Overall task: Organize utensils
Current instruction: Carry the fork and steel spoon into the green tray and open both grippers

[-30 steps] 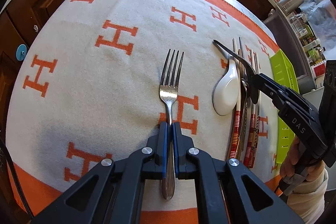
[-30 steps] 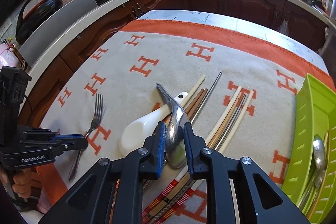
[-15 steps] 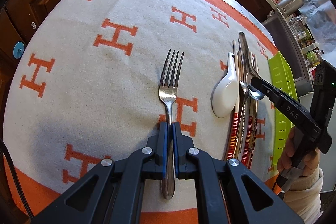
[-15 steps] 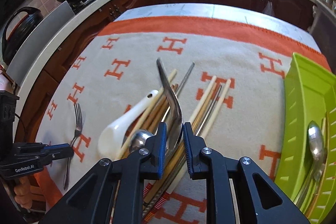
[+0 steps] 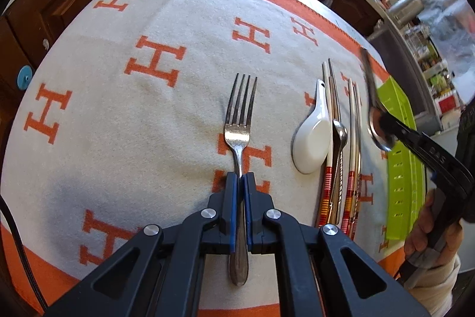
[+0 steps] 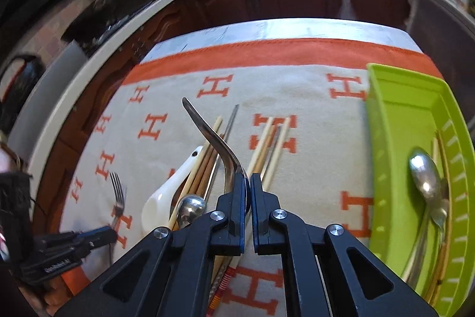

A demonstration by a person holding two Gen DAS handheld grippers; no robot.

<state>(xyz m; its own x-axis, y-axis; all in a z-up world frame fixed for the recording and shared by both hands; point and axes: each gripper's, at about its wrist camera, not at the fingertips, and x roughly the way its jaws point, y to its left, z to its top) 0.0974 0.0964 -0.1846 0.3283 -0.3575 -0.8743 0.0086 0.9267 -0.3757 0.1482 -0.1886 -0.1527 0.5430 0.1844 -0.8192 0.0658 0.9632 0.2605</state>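
Two tongs grip cutlery: left tongs clamp a silver metal fork lying left of the white ceramic spoon; right tongs pinch a bent steel spoon above it.

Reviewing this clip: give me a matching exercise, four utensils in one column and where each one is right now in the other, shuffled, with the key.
Things:
1. fork
2. metal spoon with bent handle
3. white ceramic spoon
4. large metal spoon

Places:
A. inside the green tray
B. clamped in the right gripper, lifted off the cloth
C. lying on the cloth beside the chopsticks
D. handle clamped in the left gripper

Pairs: 1-D, 2-B, 3-C, 4-A
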